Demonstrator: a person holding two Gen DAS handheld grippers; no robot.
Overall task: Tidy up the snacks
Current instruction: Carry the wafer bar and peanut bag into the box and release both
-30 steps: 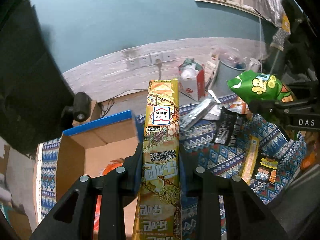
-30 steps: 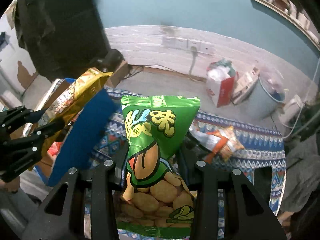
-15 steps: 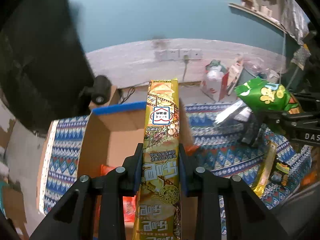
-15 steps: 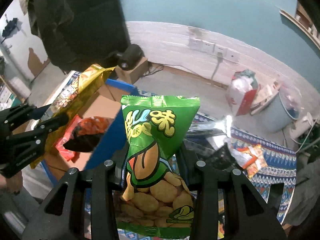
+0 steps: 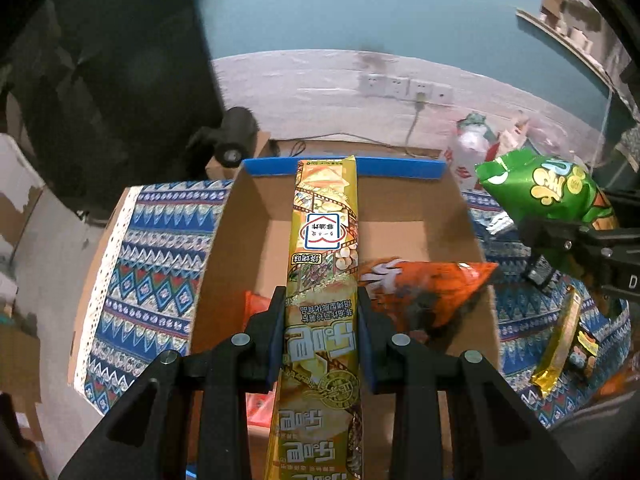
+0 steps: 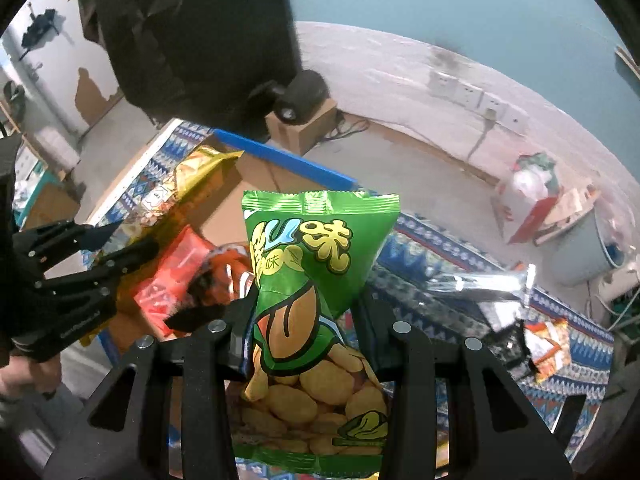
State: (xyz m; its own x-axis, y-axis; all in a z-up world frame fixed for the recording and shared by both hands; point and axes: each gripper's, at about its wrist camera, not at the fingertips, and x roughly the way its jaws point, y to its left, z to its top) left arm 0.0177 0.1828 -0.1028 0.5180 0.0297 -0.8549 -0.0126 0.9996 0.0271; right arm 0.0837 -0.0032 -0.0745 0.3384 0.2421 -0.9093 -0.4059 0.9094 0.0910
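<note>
My left gripper (image 5: 322, 312) is shut on a long gold snack pack (image 5: 325, 248) and holds it over the open cardboard box (image 5: 472, 224) with a blue rim. An orange snack bag (image 5: 428, 292) and a red packet (image 5: 256, 304) lie inside the box. My right gripper (image 6: 306, 320) is shut on a green snack bag (image 6: 316, 252), held just right of the box; that bag also shows in the left wrist view (image 5: 548, 192). The left gripper and gold pack (image 6: 188, 184) show at the left of the right wrist view.
The box stands on a blue patterned cloth (image 5: 148, 264). A gold packet (image 5: 558, 344), a silver packet (image 6: 480, 282) and other snacks lie on the cloth to the right. A small black camera (image 5: 234, 136) sits behind the box. A bin (image 6: 584, 248) stands on the floor.
Both grippers have moved left with their snacks. The gold pack now hangs over the middle of the box, and the green bag has come up to the box's right side.
</note>
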